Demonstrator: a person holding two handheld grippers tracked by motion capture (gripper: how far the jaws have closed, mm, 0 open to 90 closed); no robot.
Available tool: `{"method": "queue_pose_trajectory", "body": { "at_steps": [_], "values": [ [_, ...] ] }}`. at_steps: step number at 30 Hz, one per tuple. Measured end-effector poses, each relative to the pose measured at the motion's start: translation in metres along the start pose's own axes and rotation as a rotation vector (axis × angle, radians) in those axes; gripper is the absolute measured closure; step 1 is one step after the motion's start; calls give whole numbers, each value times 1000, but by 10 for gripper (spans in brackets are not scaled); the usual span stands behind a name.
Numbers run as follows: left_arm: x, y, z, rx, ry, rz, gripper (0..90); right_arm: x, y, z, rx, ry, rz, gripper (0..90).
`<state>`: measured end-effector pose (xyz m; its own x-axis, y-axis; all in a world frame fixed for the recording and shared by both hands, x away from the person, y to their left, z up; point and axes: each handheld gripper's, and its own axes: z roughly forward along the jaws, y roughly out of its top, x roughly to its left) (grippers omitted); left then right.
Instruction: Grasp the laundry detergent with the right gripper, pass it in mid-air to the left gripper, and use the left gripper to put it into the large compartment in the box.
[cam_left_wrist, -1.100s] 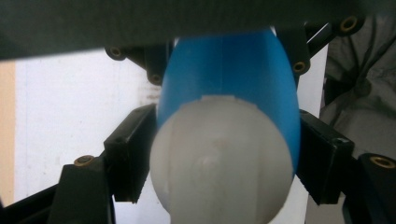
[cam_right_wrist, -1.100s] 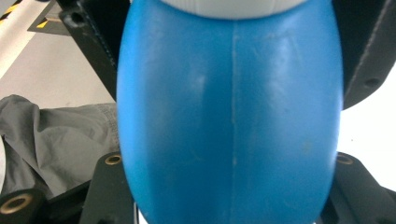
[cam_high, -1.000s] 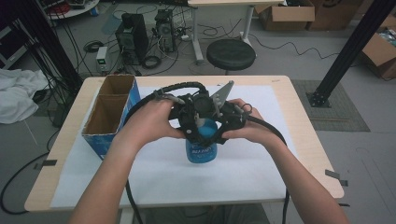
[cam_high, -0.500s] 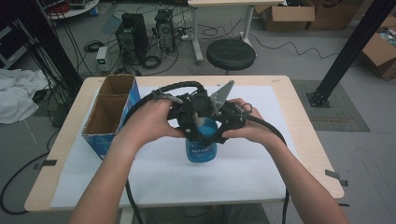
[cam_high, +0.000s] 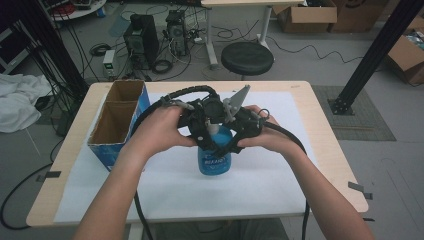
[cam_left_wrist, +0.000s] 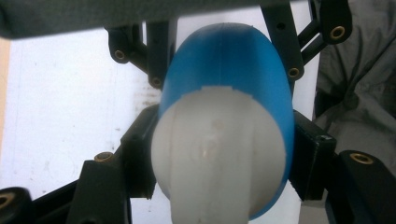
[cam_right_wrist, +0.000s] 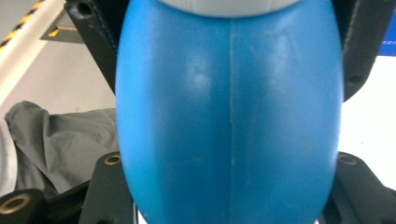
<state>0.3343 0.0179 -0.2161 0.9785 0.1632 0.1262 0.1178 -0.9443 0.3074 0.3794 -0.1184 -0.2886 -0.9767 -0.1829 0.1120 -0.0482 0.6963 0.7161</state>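
Both grippers' fingers closed on bottle (cam_high: 215, 152) at frame centre (left (cam_high: 202, 131) by cap, right (cam_high: 234, 134) on body). Risk: slick, rounded plastic, so uneven squeeze or pull could pop it out & tip it on worktop (cam_high: 320, 125).

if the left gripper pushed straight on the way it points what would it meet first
The blue bottle: it already sits between the left gripper's fingers, white cap nearest the camera. Beyond it, probably the right gripper's fingers.

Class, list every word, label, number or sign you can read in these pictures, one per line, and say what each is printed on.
Blue bottle: a line of white capital letters on its front, too blurred to read with certainty.
Blue cardboard box: no print can be made out on its side.
Left gripper view and right gripper view: the bottle's surface carries no lettering there.
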Motion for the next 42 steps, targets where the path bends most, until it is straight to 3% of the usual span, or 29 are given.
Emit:
{"method": "queue_pose_trajectory", "body": {
  "at_steps": [3,4,10,15,18,19,20,21,22,23,25,26,27,29,34,35,36,37,42],
  "values": [
    [1,-1,-2,-5,2,-18,391,-1,-1,0,-16,-10,7,373],
    [2,-1,-3,-1,1,-26,390,-3,-3,-1,-18,-36,23,333],
    [9,-5,-12,30,19,-87,391,-6,-10,-5,-2,-74,45,273],
    [20,-14,-27,75,55,-197,391,-10,-21,-20,16,-125,85,270],
    [28,-22,-40,112,79,-264,391,-13,-28,-28,78,-182,108,271],
    [31,-25,-44,124,89,-290,391,-15,-34,-33,136,-219,125,270],
    [34,-28,-49,134,98,-320,391,-15,-36,-35,169,-240,130,270],
    [37,-31,-54,145,103,-355,391,-15,-36,-35,169,-240,130,270],
    [43,-38,-65,156,121,-415,391,-16,-42,-38,228,-272,140,270],
    [46,-41,-70,162,125,-452,391,-16,-44,-40,254,-284,146,270],
    [48,-44,-75,161,135,-476,391,-16,-47,-42,275,-295,150,271],
    [51,-47,-81,162,141,-507,391,-17,-52,-45,314,-319,166,271],
    [54,-51,-87,159,147,-541,391,-17,-52,-45,314,-319,166,271],
    [60,-59,-99,148,161,-613,391,-18,-61,-51,367,-352,196,272],
    [72,-81,-124,107,221,-794,390,-19,-72,-61,411,-369,235,274],
    [75,-86,-128,104,232,-838,391,-19,-77,-66,432,-373,252,275],
    [80,-95,-136,107,252,-911,390,-19,-79,-69,440,-375,261,275],
    [80,-95,-136,107,252,-911,390,-19,-79,-69,440,-375,261,275],
    [92,-115,-151,152,315,-1092,390,-18,-89,-86,459,-389,308,277]
  ]
}}
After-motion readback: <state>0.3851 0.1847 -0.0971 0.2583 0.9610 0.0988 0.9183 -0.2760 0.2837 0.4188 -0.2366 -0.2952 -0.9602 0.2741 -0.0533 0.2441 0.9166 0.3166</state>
